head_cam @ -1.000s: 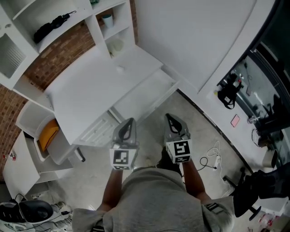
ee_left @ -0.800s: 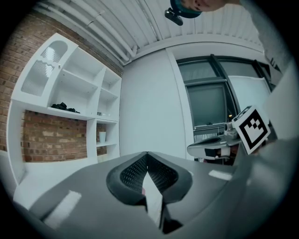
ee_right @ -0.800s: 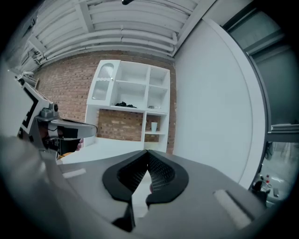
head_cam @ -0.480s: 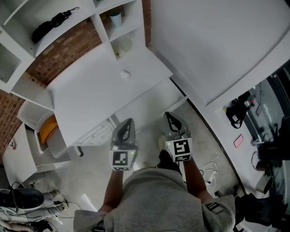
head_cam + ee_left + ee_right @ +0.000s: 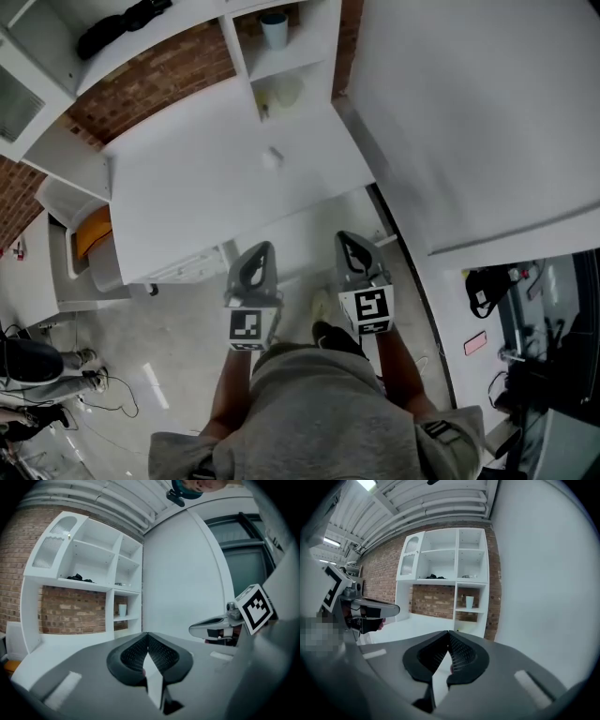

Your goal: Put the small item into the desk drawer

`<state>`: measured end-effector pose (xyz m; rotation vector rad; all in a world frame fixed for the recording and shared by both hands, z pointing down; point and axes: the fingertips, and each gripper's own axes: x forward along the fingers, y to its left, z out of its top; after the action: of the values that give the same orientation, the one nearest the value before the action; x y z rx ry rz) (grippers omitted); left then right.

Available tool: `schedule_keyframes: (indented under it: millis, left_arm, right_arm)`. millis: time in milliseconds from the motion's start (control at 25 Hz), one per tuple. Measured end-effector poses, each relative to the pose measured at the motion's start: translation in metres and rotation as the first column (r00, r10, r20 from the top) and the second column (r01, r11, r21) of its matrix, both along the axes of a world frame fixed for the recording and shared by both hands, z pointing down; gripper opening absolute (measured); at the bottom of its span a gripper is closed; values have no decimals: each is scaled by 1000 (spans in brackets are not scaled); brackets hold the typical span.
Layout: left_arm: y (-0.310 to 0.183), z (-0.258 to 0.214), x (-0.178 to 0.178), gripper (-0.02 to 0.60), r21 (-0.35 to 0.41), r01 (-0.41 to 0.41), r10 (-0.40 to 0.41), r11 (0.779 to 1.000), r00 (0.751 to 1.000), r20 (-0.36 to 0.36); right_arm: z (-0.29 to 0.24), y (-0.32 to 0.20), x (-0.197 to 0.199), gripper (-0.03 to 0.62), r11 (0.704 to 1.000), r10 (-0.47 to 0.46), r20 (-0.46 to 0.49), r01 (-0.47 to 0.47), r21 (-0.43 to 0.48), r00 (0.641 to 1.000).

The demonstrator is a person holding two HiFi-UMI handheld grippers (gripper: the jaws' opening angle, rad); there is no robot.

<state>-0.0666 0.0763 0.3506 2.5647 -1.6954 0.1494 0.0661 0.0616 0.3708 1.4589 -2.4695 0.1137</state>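
Observation:
The small item (image 5: 273,157), a pale little object, lies on the white desk top (image 5: 187,197) near its back. Below the desk's front edge the drawer (image 5: 309,230) stands pulled out. My left gripper (image 5: 263,249) and right gripper (image 5: 346,240) are held side by side in front of the drawer, short of the desk and well away from the item. Both are shut, with nothing between the jaws. In the left gripper view the left gripper's (image 5: 147,634) ribbed pads meet. The right gripper view shows the right gripper's (image 5: 449,633) pads together too.
A white shelf unit (image 5: 281,66) stands at the desk's back, with a cup (image 5: 274,28) and a black object (image 5: 122,23) on it. A large white panel (image 5: 469,122) rises to the right. An orange thing (image 5: 91,230) sits in a bin at left. Cables (image 5: 122,403) lie on the floor.
The desk and shelf have shifted up and to the right in the head view as both grippers were carried toward them. Both grippers stayed shut and side by side.

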Motion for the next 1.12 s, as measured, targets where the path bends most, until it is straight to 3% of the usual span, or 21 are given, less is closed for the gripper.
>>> schedule_keyframes:
  millis: [480,800,1120]
  left_arm:
    - [-39,17,-21,12,-42,211,-211,977,977,4]
    - [-69,37,-47,12,-69,267,-268,961,963,-6]
    - [-127,73,-80,12,-149,294,-301,944,954,-22]
  right_arm:
    - [19,-66,-30,3,976,-216,-10,215,-33,976]
    - [44,-105,-65,3,957,-283,-32,281,-68,959]
    - [84,-161,-96,3,942,-310,-54,299,-153,949]
